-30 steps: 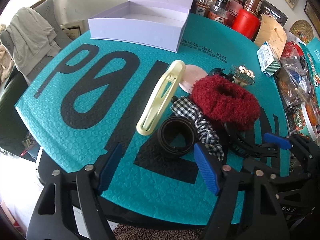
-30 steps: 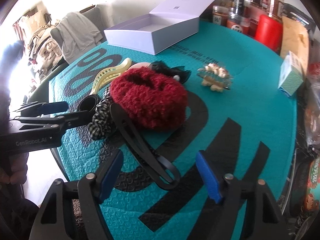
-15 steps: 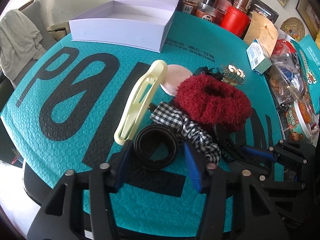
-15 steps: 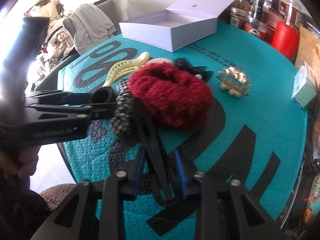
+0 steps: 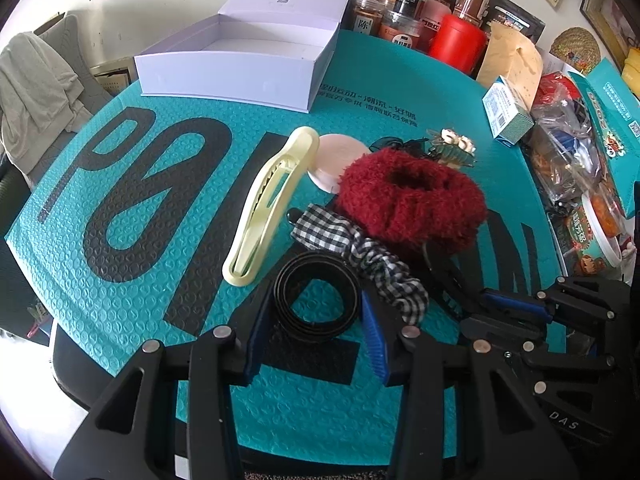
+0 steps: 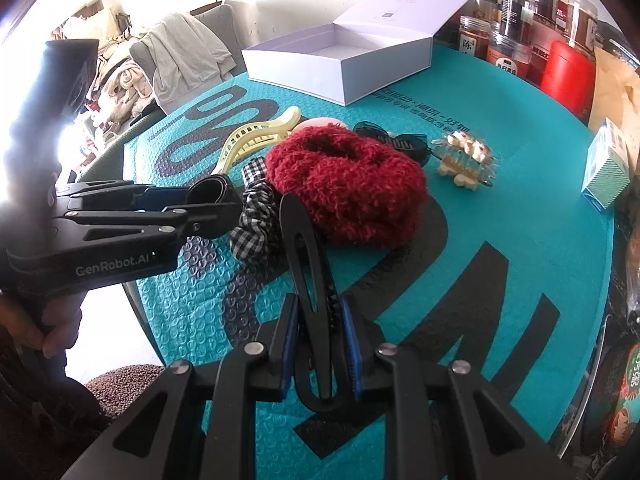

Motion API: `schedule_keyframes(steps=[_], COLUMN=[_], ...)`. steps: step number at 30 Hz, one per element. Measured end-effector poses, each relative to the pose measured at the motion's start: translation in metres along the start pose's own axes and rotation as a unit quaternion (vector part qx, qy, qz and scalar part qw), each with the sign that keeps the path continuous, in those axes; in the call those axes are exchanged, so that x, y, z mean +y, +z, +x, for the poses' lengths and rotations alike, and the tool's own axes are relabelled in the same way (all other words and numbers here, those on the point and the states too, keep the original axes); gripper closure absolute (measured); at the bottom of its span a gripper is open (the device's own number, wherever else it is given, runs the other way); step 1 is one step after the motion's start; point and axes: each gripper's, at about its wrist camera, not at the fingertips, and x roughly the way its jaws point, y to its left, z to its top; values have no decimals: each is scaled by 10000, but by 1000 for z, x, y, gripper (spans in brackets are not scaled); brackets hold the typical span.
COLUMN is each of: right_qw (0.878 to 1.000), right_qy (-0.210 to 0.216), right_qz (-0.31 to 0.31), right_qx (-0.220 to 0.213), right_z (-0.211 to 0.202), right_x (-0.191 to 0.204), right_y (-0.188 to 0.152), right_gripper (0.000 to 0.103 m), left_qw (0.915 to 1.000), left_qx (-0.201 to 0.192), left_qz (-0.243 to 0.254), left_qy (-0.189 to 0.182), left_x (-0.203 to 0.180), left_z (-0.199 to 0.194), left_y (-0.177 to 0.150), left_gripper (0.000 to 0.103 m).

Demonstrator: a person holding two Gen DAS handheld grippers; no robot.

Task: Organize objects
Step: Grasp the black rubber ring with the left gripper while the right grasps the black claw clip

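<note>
A pile of hair accessories lies on the teal mat (image 5: 168, 216). My left gripper (image 5: 315, 312) has a black hair band (image 5: 316, 296) between its blue pads; its jaws are closing and the pads touch the band's sides. From the right wrist view the same left gripper (image 6: 224, 204) and band (image 6: 210, 192) show side-on. My right gripper (image 6: 319, 304) is shut on the near end of a long black hair clip (image 6: 304, 248). Beyond them lie a red fluffy scrunchie (image 5: 412, 204), a checked scrunchie (image 5: 360, 256) and a cream clip (image 5: 268, 208). An open white box (image 5: 240, 68) stands at the back.
A pearl claw clip (image 6: 464, 160), a black bow clip (image 6: 392, 140) and a pink disc (image 5: 336, 156) lie behind the scrunchie. Jars and a red canister (image 5: 460, 42) line the far edge, and a small teal carton (image 5: 506, 114) and bags crowd the right. A cloth-draped chair (image 5: 36, 92) stands left.
Both grippers went from wide open to closed: the left around the black hair band, the right onto the long black clip. Both also edged forward towards the pile.
</note>
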Motion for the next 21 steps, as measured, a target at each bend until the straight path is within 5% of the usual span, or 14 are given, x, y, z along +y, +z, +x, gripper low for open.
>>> schedule_keyframes(steps=[21], right_qw=[9981], right_qy=[-90], right_qz=[-262], right_qx=[-551], right_z=[-43], right_x=[-1], right_y=[2], right_gripper=[82], left_qw=[9985], left_qx=[-396], left_qz=[237], left_qy=[301], left_x=[-17], left_z=[-46], left_y=[2], left_gripper=[63])
